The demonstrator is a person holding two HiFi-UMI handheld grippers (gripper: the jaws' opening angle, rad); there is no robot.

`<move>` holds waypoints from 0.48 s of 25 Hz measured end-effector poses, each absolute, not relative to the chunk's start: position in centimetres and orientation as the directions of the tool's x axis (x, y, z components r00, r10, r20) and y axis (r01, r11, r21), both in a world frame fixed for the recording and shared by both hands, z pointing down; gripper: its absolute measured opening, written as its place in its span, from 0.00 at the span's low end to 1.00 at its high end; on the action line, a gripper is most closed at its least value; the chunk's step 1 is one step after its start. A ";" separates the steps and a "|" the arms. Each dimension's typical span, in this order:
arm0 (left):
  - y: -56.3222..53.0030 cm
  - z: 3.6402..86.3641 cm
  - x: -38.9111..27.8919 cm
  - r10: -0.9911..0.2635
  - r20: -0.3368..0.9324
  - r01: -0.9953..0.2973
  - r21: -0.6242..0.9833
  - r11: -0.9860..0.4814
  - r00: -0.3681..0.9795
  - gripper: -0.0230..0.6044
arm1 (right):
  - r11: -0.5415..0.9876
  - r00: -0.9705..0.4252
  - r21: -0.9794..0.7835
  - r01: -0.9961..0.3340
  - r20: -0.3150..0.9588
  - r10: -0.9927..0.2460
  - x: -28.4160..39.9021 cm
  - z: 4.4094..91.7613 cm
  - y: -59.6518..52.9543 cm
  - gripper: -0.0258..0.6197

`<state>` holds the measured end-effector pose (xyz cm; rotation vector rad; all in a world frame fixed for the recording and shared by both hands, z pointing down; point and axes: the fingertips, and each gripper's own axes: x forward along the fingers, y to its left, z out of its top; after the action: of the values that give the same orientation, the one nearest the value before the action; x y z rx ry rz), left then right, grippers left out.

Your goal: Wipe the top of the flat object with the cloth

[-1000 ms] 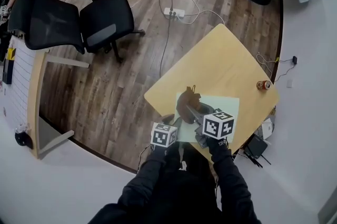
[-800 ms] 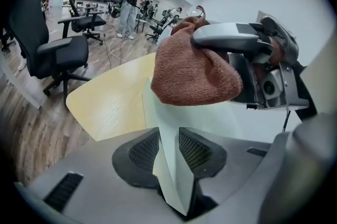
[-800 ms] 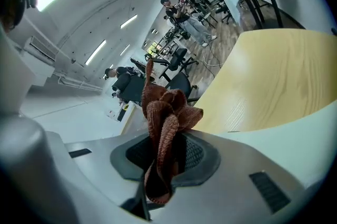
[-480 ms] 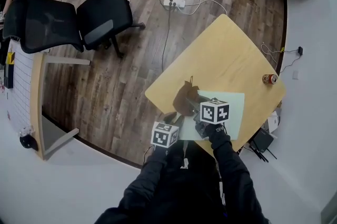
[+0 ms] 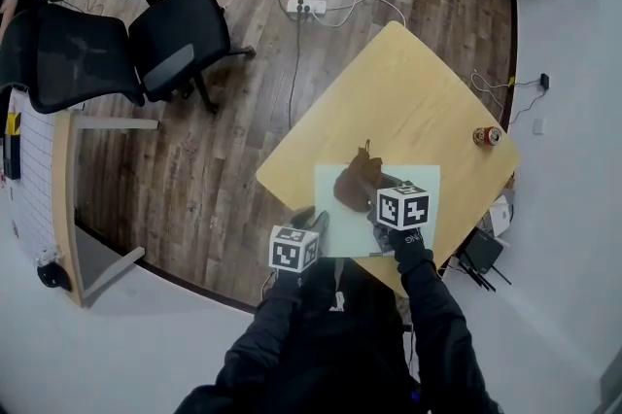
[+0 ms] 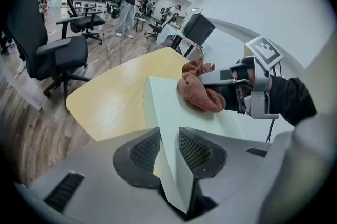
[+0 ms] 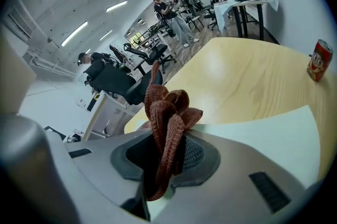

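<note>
The flat object [image 5: 345, 232] lies at the counter's [image 5: 408, 91] near edge, with the cloth [image 5: 356, 182] on its far left part.
Your right gripper [image 7: 164, 160] has its fingers clamped on the bunched cloth. Your left gripper [image 6: 169, 152] has its fingers clamped on the sheet's near corner, seen only in the left gripper view. Bare counter extends beyond; a can [image 7: 319, 60] stands near its right edge.
</note>
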<state>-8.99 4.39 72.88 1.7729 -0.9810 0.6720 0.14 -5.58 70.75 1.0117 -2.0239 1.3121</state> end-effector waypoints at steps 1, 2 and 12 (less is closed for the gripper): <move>4.3 72.9 -9.0 -0.318 0.791 -0.852 0.479 -0.210 0.523 0.24 | 0.252 -0.578 -0.521 -0.815 0.754 -0.310 0.7 70.8 -5.7 0.20; 4.3 72.8 -9.0 -0.317 0.792 -0.853 0.477 -0.209 0.521 0.24 | 0.249 -0.570 -0.514 -0.821 0.759 -0.315 1.4 70.8 -5.7 0.20; 4.3 72.9 -8.8 -0.317 0.799 -0.860 0.468 -0.203 0.510 0.24 | 0.210 -0.488 -0.441 -0.873 0.791 -0.368 8.7 70.8 -5.8 0.20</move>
<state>-8.78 4.33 72.95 1.7617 -0.9925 0.6857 8.66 -5.84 70.78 1.1452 -1.9598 1.2433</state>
